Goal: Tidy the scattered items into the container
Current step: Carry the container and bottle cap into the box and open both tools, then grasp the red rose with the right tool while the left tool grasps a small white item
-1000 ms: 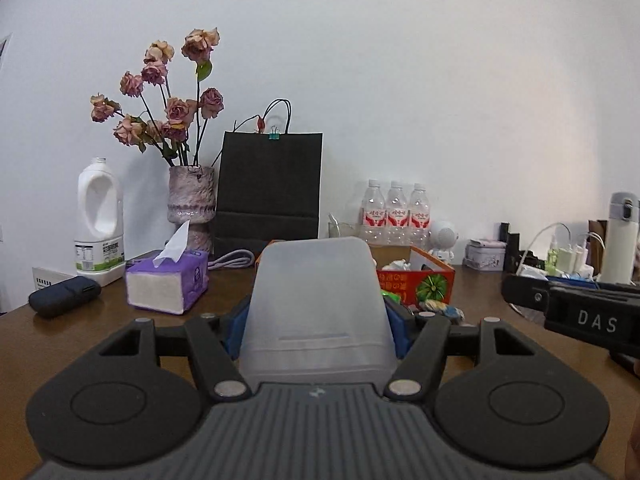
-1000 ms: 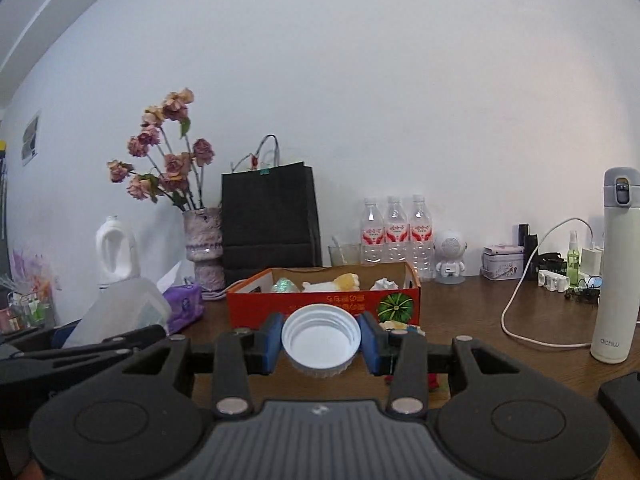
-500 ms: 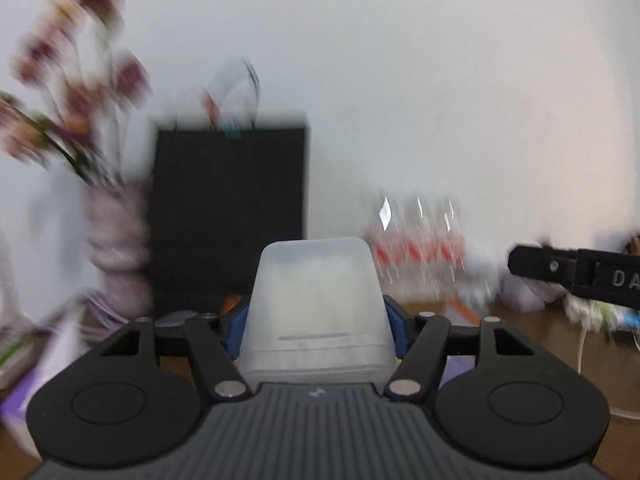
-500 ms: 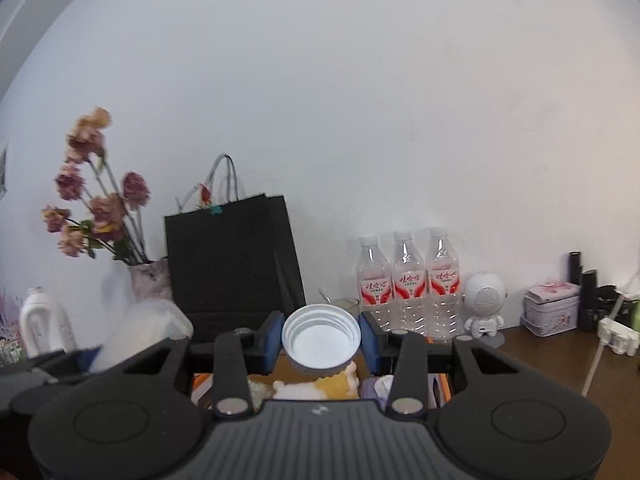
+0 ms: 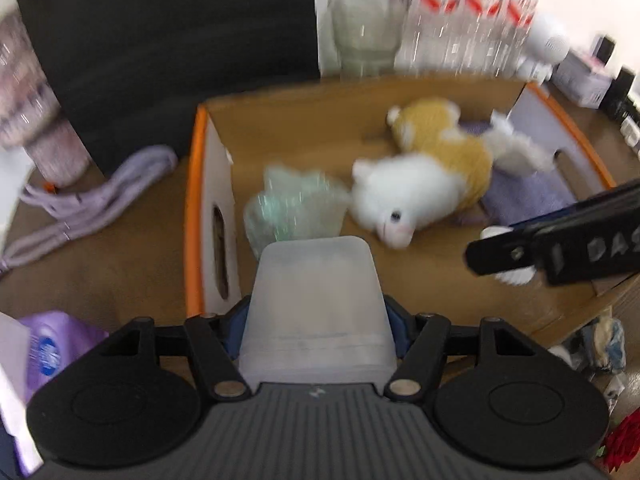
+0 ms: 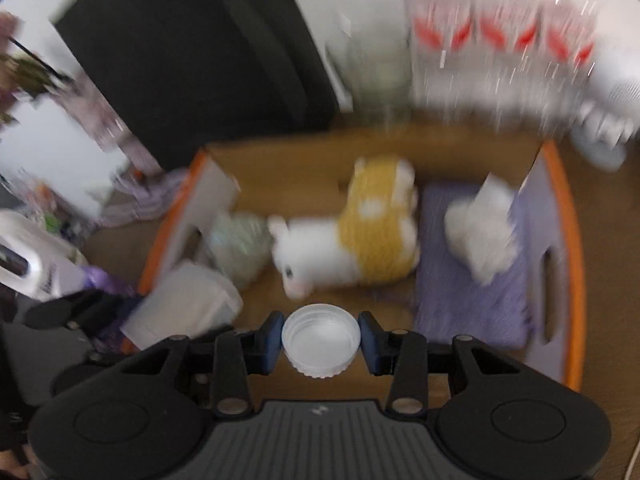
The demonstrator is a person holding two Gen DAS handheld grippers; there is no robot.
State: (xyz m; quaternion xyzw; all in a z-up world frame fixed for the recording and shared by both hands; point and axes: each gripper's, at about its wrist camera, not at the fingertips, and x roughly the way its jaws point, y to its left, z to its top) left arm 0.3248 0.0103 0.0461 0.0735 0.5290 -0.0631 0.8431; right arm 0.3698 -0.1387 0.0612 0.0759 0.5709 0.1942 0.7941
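Gripping a translucent plastic tub (image 5: pixel 316 304) in left jaws, a white cap (image 6: pixel 321 340) in right jaws; beyond both, cardboard box (image 5: pixel 192 200) holding plush toy (image 5: pixel 420 196), purple cloth (image 6: pixel 468 304).

Home desk, water bottles (image 5: pixel 464 12), black paper bag (image 5: pixel 168 40), vase (image 5: pixel 36 120)

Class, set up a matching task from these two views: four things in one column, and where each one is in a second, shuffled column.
1. translucent plastic jar
2. white screw cap
3. white and yellow plush toy
4. purple cloth

a. lying flat in the cardboard box, right side
b. in the right claw
c. in the left claw
d. lying in the box's middle

Pairs: 1-c, 2-b, 3-d, 4-a
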